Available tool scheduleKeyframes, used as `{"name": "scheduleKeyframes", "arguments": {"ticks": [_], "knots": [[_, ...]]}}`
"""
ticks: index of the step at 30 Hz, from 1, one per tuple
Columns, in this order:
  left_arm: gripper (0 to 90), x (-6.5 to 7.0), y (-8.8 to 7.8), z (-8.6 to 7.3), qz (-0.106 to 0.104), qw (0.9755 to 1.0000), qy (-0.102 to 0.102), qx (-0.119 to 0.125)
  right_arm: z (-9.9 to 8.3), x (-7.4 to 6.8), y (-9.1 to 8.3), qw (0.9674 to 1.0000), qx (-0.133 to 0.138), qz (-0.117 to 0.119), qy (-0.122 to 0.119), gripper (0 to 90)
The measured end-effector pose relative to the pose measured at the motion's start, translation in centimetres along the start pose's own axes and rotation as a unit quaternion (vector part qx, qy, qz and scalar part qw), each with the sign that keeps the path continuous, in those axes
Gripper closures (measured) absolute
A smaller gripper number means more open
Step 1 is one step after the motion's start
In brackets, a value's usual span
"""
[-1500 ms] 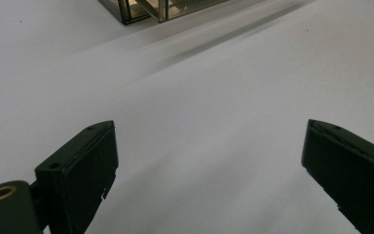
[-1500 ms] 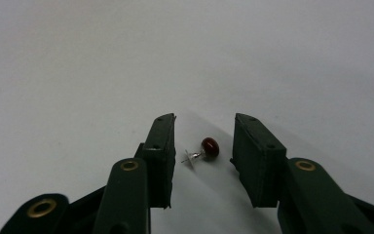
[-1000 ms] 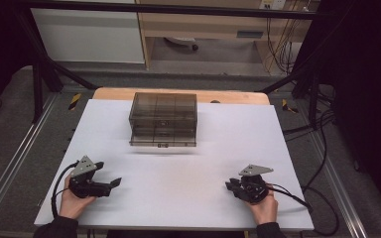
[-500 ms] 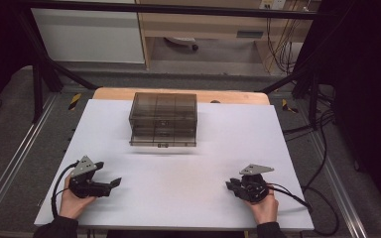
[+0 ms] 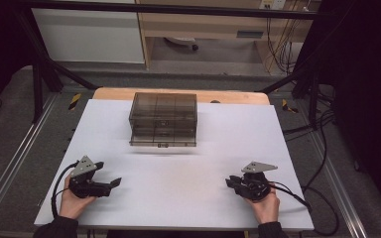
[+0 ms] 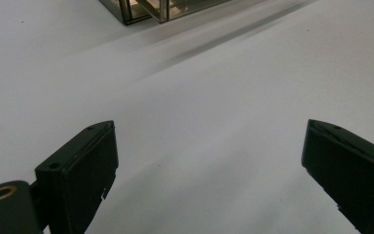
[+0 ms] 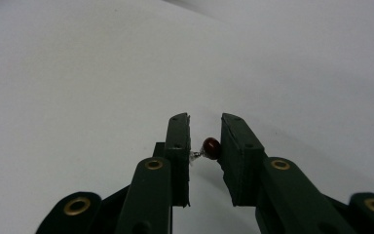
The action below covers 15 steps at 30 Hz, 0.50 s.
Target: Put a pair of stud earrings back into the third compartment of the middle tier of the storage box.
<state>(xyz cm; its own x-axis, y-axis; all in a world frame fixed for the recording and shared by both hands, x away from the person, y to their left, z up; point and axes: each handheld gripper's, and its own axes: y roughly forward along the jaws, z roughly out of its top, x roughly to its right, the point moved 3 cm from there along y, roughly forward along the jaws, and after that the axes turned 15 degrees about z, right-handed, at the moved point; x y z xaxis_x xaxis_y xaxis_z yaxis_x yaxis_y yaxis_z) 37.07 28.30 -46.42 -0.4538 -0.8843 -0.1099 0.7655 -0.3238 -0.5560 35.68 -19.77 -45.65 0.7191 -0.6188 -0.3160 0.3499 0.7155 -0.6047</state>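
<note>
- Right claw is nearly pressed together around a tiny dark red bead with a bit of silvery metal on one side, maybe an earring or pin, too small to say. It sits between my two pads, touching or almost touching both. I'd call it pinched, though I can't swear the grip is firm.
- That hand rests low at the near right of the white surface.
- Left claw is spread wide with nothing in it, parked at the near left.
- The smoky clear drawer box sits at the far middle of the surface, well apart from both claws. Its drawers look closed from here.
- My read: the pick-up is basically done, and the carry to the box comes next.
- Next move needs a gentle lift without squeezing harder, since a round bead could squirt out. The left claw likely has to pull a drawer open first.
</note>
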Motion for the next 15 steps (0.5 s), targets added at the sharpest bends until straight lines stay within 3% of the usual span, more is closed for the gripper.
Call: {"name": "scheduleKeyframes", "arguments": {"ticks": [15], "knots": [[6.0,0.0,0.0,0.0,0.000,1.0000,0.001,-0.001,3.6,-0.9,0.8,0.9994,0.018,0.003,-0.030,74.4]]}}
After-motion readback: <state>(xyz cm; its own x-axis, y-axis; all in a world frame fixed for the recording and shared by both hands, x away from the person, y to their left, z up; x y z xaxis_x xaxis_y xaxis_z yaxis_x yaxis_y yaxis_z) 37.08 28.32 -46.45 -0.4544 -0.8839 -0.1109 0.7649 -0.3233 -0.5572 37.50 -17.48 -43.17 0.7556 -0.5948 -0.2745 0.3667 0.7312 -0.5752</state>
